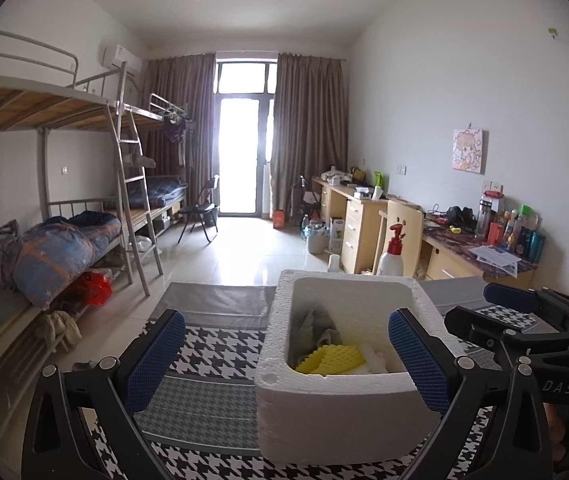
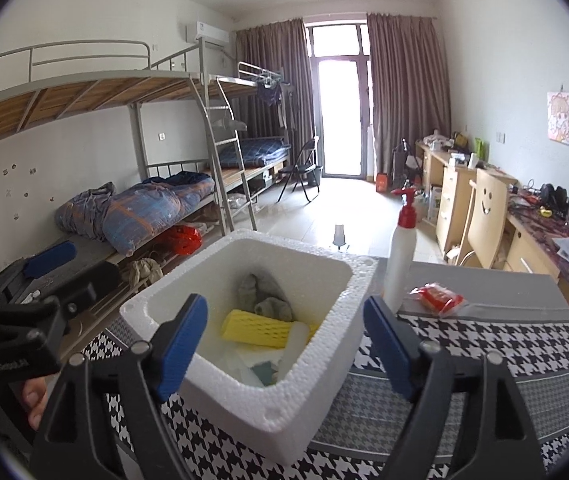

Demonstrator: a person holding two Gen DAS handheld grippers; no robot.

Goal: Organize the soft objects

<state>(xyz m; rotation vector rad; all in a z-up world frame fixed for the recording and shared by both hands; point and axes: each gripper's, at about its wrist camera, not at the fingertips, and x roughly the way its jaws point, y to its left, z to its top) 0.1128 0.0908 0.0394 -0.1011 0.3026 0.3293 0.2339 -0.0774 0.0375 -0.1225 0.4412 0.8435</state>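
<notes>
Bunk beds (image 2: 156, 128) and desks (image 1: 368, 216) lined the dorm room, and a houndstooth cloth (image 2: 464, 344) covered the near surface. On it stood a white foam box (image 2: 324, 360), probably set centrally so both hands could reach it. Inside lay a yellow sponge (image 2: 260, 326), a grey rag (image 2: 264, 292) and pale foam pieces (image 2: 298, 334), seemingly already sorted. The right gripper (image 2: 284, 344) hung over the box's near corner, jaws apart and empty; the left gripper (image 1: 284, 364) waited alongside, equally wide, holding nothing. A pump bottle (image 2: 402, 256) and a red packet (image 2: 438, 298) stayed outside the box.
</notes>
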